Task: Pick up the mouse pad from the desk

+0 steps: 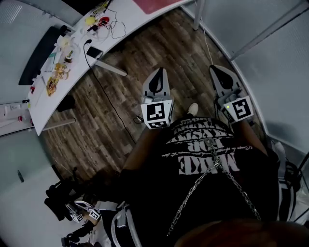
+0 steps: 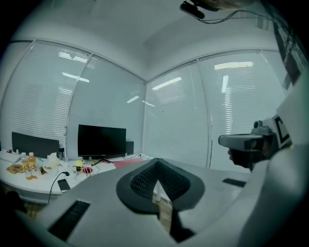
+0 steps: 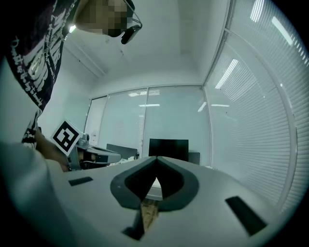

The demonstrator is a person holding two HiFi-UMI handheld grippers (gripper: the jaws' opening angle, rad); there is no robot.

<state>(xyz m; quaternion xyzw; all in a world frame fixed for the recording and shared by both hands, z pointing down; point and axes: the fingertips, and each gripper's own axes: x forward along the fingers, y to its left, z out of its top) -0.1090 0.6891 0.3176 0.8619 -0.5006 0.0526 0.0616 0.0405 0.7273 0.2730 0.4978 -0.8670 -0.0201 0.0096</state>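
Note:
The mouse pad (image 1: 152,5) is a reddish flat sheet on the white desk (image 1: 126,20) at the top of the head view; it shows as a pink strip, the mouse pad (image 2: 126,163), right of the monitor in the left gripper view. Both grippers are held over the wooden floor, well short of the desk. My left gripper (image 1: 158,73) is shut with nothing in it, its jaw tips meeting (image 2: 156,166). My right gripper (image 1: 218,70) is also shut and empty (image 3: 155,163). Each gripper sees the other beside it.
The desk also carries a black monitor (image 2: 101,140), a phone (image 1: 94,52) on a black cable, a red round object (image 1: 103,21) and several bottles and snacks (image 1: 58,72). Glass walls with blinds (image 3: 260,120) enclose the room. Dark gear (image 1: 63,198) lies on the floor.

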